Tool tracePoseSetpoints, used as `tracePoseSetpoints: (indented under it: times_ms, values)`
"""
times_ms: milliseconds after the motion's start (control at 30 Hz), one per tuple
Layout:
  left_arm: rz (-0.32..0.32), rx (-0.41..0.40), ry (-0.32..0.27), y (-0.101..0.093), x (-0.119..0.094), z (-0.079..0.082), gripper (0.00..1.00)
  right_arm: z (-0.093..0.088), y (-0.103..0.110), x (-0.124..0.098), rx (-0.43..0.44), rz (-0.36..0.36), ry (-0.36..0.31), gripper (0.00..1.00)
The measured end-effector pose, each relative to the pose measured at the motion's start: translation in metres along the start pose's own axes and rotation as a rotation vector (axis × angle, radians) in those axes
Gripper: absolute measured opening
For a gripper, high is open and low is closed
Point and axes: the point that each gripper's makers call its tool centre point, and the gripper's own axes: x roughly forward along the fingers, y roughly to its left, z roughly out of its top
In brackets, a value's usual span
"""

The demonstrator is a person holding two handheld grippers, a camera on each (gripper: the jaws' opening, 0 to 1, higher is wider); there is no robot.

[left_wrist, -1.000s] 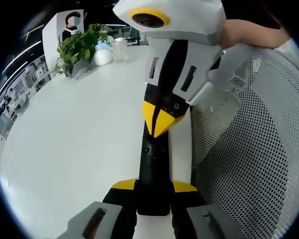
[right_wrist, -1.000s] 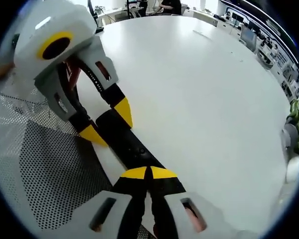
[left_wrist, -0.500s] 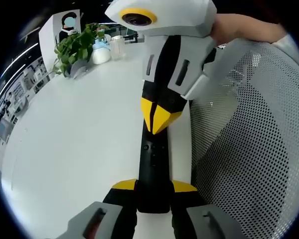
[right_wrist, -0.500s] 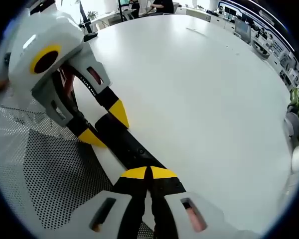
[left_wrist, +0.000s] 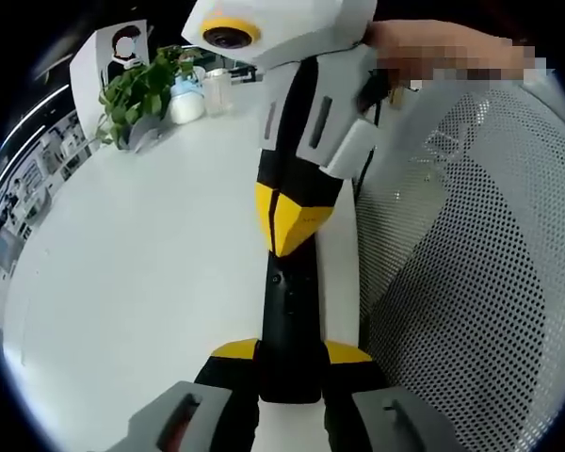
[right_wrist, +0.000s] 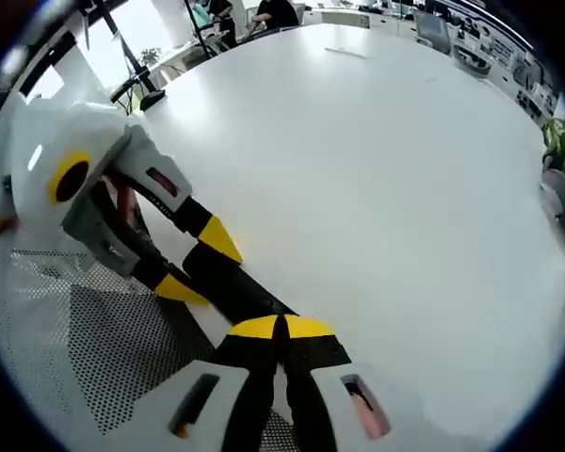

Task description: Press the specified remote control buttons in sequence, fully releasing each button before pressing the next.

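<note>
White table, potted plant, mesh chair

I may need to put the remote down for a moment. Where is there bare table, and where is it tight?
The white table is bare from the remote out to the potted plant and cups at its far edge. It is tight along the mesh chair back, where the left gripper and right gripper crowd the remote.
</note>
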Motion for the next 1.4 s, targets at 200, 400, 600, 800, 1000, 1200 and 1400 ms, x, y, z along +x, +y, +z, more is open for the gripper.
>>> tracePoseSetpoints:
  times_ms: [200, 400, 600, 800, 1000, 1200, 1400]
  values:
    - [-0.018, 0.025, -0.009, -0.004, 0.003, 0.004, 0.24, -0.002, 0.004, 0.003, 0.005, 0.012, 0.014, 0.0]
    - [-0.027, 0.032, -0.01, -0.007, 0.005, 0.006, 0.24, -0.005, 0.008, 0.006, -0.018, 0.022, 0.036, 0.0]
    - [-0.028, 0.033, -0.007, -0.007, 0.005, 0.007, 0.24, -0.004, 0.01, 0.01, -0.017, 0.028, 0.041, 0.0]
    - [-0.024, 0.021, -0.004, -0.007, 0.005, 0.006, 0.24, -0.006, 0.01, 0.012, -0.063, 0.013, 0.054, 0.0]
    - [-0.023, 0.012, -0.009, -0.006, 0.005, 0.007, 0.24, -0.005, 0.01, 0.013, -0.049, 0.012, 0.048, 0.0]
    - [-0.022, 0.011, -0.012, -0.006, 0.005, 0.007, 0.24, -0.004, 0.009, 0.015, -0.097, -0.018, 0.045, 0.0]
    - [-0.022, 0.012, -0.012, -0.007, 0.005, 0.007, 0.24, -0.004, 0.006, 0.015, -0.074, -0.016, 0.036, 0.0]
